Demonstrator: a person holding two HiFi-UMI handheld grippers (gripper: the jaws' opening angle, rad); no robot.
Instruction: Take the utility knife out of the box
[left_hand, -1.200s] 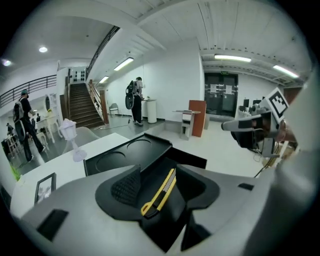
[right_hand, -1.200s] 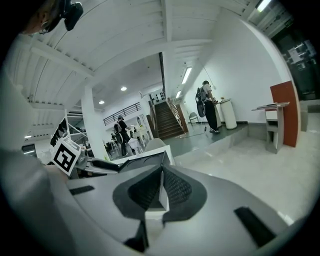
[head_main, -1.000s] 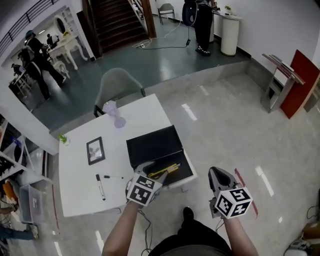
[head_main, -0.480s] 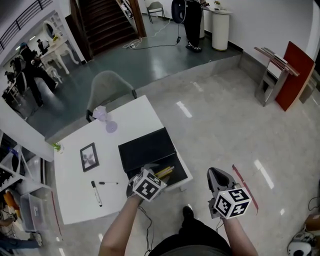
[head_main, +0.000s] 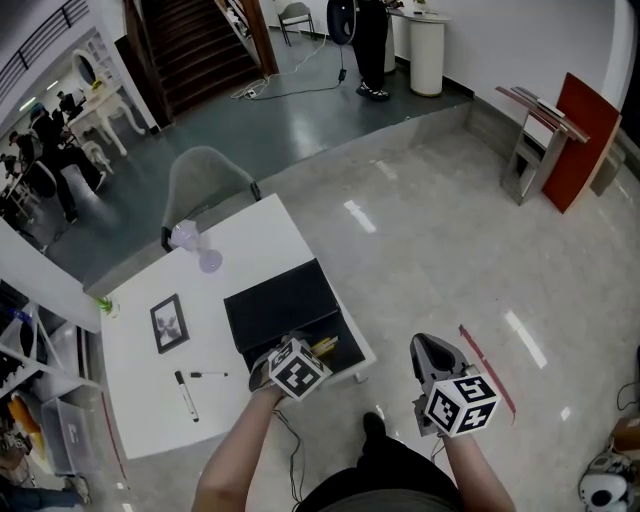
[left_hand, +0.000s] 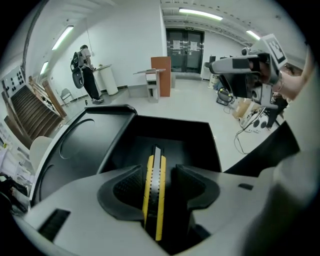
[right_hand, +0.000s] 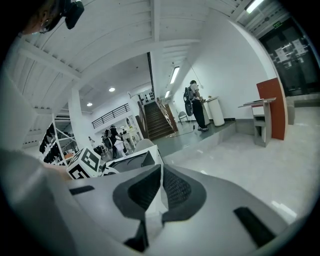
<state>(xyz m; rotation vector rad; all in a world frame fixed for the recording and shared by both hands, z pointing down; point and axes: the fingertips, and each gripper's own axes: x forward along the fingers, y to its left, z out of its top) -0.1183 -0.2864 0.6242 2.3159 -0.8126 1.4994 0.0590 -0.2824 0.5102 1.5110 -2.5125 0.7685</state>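
Note:
An open black box (head_main: 283, 300) sits at the near right corner of the white table (head_main: 140, 400). A yellow and black utility knife (head_main: 325, 346) lies in the box's tray. My left gripper (head_main: 310, 348) reaches into the tray from the near side. In the left gripper view the knife (left_hand: 154, 182) runs lengthwise between the jaws of my left gripper (left_hand: 157, 170), which stands open; the left pad is against it and a dark gap shows on the right. My right gripper (head_main: 427, 347) hangs over the floor right of the table, shut and empty (right_hand: 161, 167).
On the table lie a small picture frame (head_main: 168, 322), a marker (head_main: 185, 393) and a thin pen (head_main: 205, 375); a purple glass (head_main: 207, 260) stands at the far edge. A grey chair (head_main: 205, 180) is behind the table. Red tape (head_main: 487, 368) marks the floor.
My left gripper has moved forward into the box, closing in around the knife. The right gripper has stayed where it was. The head view has drifted slightly.

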